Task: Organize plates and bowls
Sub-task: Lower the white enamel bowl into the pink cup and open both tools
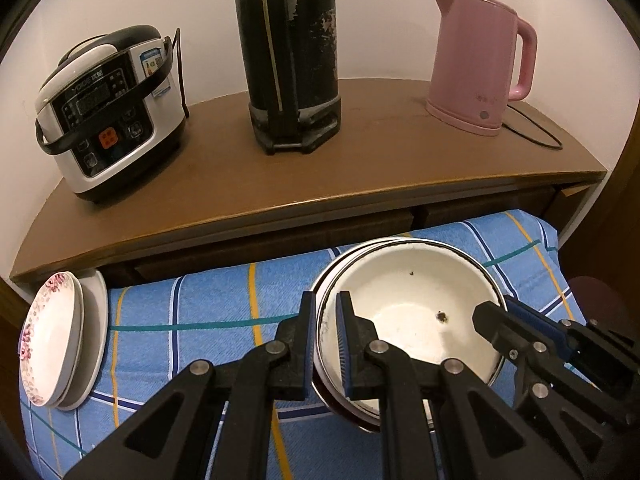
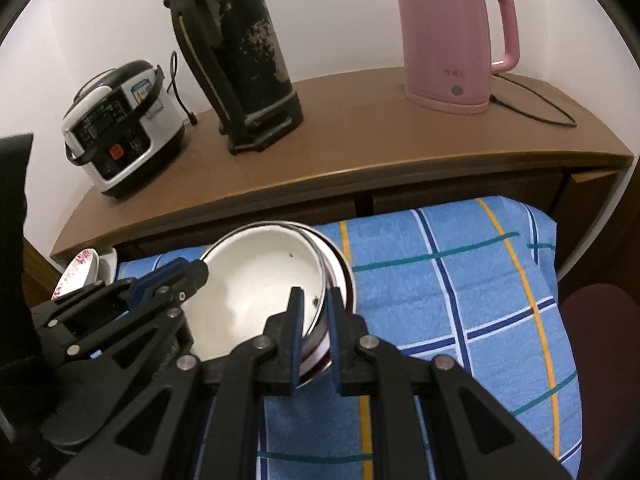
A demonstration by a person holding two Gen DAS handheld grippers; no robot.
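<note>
You see: cream bowl (image 1: 412, 320) | blue plaid cloth (image 1: 208, 304) | pink kettle (image 1: 476, 60) | brown desk (image 1: 360, 160) | pink-floral white plates (image 1: 52, 340) | black flask (image 1: 288, 52)

Cream enamel bowls (image 1: 408, 312), apparently nested, sit on checked cloth; floral plates (image 1: 52, 340) lean left.

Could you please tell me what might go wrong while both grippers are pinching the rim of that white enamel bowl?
1. The left gripper and right gripper clamp opposite rims of the white enamel bowl; uneven lifting could tilt it or let it slip.
2. The bowl is nested in other bowls; they may drag along.
3. The striped cloth looks soft, so set-down could wobble.
</note>
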